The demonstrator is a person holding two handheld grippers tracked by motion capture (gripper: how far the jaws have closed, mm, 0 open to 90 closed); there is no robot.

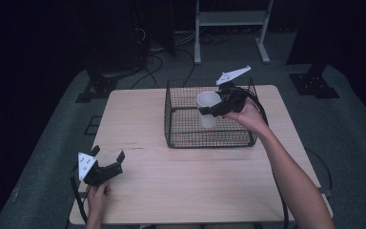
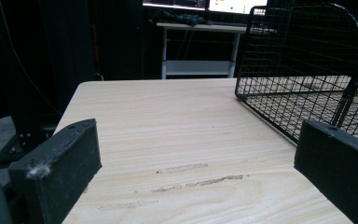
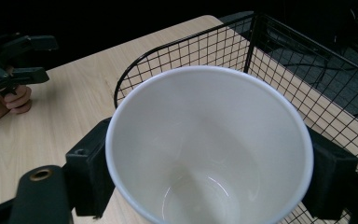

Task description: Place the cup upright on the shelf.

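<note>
Your left gripper (image 1: 108, 161) sits nearest, at the near left of the table (image 1: 181, 191), with its 2 jaws spread wide and nothing between them. In the left gripper view those jaws frame bare, scuffed wood, and the wire basket (image 2: 303, 70) stands ahead to the right. Your right gripper (image 1: 213, 109) is pinching the white cup (image 1: 207, 109): in the right gripper view 1 jaw presses each side of the cup (image 3: 209, 149) just under the rim, mouth up and empty. You hold that cup upright over the wire basket (image 1: 209, 138), which stands on the far right part of the table. Whether the cup's base touches the mesh floor cannot be told.
</note>
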